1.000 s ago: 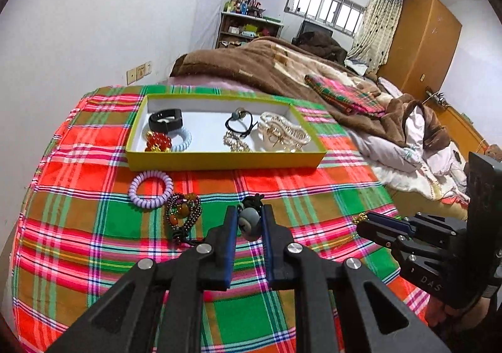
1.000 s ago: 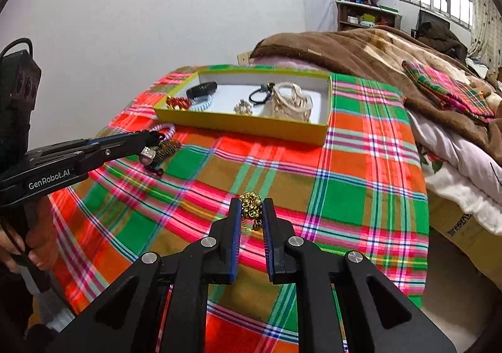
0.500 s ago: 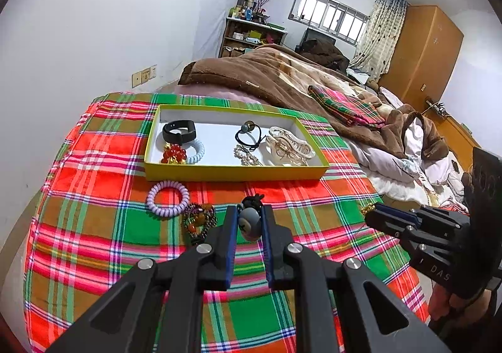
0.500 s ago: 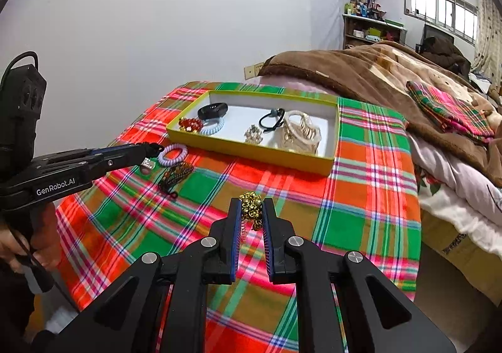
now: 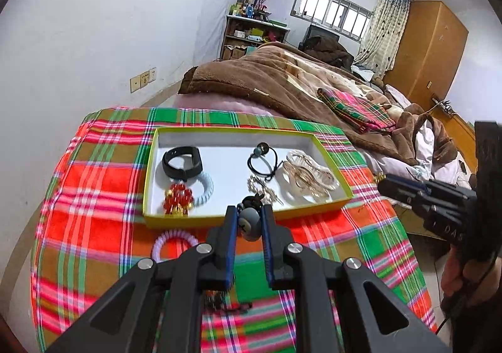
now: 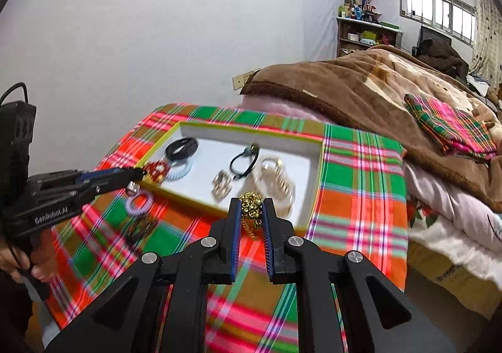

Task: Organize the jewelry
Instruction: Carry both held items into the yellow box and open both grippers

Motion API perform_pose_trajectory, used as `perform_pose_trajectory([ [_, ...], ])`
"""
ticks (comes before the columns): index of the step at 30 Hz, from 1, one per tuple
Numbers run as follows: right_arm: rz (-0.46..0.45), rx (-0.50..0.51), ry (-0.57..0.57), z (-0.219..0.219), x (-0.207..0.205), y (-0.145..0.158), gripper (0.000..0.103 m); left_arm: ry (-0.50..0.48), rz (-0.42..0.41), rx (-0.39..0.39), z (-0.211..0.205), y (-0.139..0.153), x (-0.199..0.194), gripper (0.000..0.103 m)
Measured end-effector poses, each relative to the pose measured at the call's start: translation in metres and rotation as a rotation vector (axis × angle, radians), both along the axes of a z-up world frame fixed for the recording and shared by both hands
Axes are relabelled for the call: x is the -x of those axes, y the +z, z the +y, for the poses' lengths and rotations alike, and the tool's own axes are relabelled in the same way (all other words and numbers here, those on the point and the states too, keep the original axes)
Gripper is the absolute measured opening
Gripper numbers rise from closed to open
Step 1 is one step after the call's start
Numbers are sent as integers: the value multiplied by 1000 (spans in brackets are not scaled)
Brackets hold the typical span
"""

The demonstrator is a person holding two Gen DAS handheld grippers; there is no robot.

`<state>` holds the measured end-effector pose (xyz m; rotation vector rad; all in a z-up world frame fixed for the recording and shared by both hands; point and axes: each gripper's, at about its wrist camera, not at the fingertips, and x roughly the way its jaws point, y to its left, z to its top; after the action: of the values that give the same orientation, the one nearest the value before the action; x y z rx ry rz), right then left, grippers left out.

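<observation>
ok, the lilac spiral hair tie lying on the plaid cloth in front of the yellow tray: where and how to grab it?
Pinch the coil of the lilac spiral hair tie across its near arc, one finger inside the ring and one outside, coming from above. It lies flat on the plaid cloth, so a sideways approach finds no edge. Its near side is open; the yellow tray wall is close behind.

Both the left gripper [image 5: 248, 221] and right gripper [image 6: 251, 212] seem clamped, pointing downward.

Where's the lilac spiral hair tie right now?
Lilac spiral hair tie lies on the plaid cloth, outside the yellow tray, by its near-left corner.
</observation>
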<state>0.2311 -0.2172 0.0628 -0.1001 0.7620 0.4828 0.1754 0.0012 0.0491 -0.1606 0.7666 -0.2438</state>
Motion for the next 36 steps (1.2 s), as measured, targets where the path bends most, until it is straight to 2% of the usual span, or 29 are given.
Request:
perform_pose_trajectory([
  [11,50,-6,-44,0,-77,-23,13,-14,13,-43,-5,-15,-53,16],
  [20,96,4,-65,3,-120,-46,13,-12,54,-49,-7,-37,-79,16],
  [31,152,43,-58,14,-140,-71,13,-19,93,-58,-9,-55,-93,16],
  [36,176,43,-62,13,-141,-77,14,-12,93,-68,-9,-55,-96,16],
])
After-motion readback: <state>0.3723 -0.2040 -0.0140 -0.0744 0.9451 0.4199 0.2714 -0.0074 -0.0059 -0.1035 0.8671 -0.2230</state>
